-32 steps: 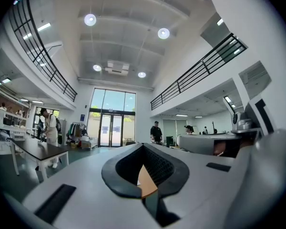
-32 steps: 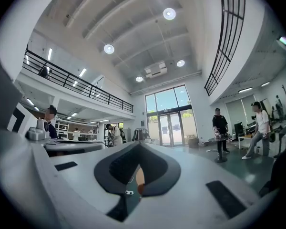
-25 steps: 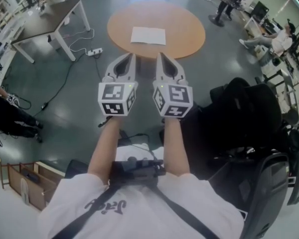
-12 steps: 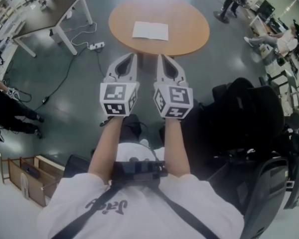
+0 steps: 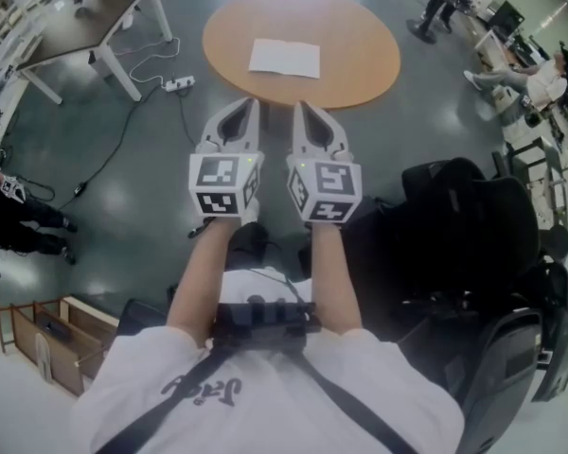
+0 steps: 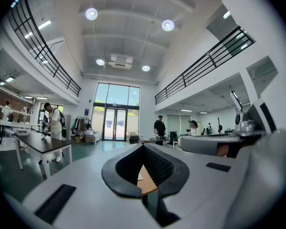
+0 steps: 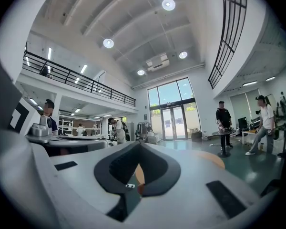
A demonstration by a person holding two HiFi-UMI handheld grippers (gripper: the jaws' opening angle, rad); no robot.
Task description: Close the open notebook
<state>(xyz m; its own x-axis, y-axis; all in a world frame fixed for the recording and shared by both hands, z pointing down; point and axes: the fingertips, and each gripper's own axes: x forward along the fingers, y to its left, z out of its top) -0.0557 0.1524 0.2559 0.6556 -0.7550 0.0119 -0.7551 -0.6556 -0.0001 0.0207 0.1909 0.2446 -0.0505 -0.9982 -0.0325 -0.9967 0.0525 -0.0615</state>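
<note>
Head view: we've got both tongs out front, side by side, pointing level toward the round desk [image 5: 355, 60]. Left tongs [image 5: 252, 105] are fully closed w/ nothing between the pads. Right tongs [image 5: 300, 105] are the same, closed & empty. Their tips line up w/ the desk's near edge in the picture; we can't tell if they're over it or short of it.

The notebook [image 5: 284, 58] lies open & flat, white pages up, approx. mid-desk, well apart from both tongs. Nothing else is on that desk.

Left gripper view: left tongs [image 6: 143, 146] have jaws meeting at the tip. Thru the hollow behind the tip we see a slice of the wooden top & a white bit of the notebook [image 6: 139, 175].

Right gripper view: right tongs [image 7: 139, 143] have jaws together too, w/ a sliver of the round desk [image 7: 214, 159] showing in the hollow & more of it to the right.

Elsewhere in the head view: a grey desk [image 5: 95, 22] at upper left, a power strip [image 5: 180, 84] w/ cables on the floor [image 5: 123, 216], and a black chair [image 5: 473, 216] at our right.
</note>
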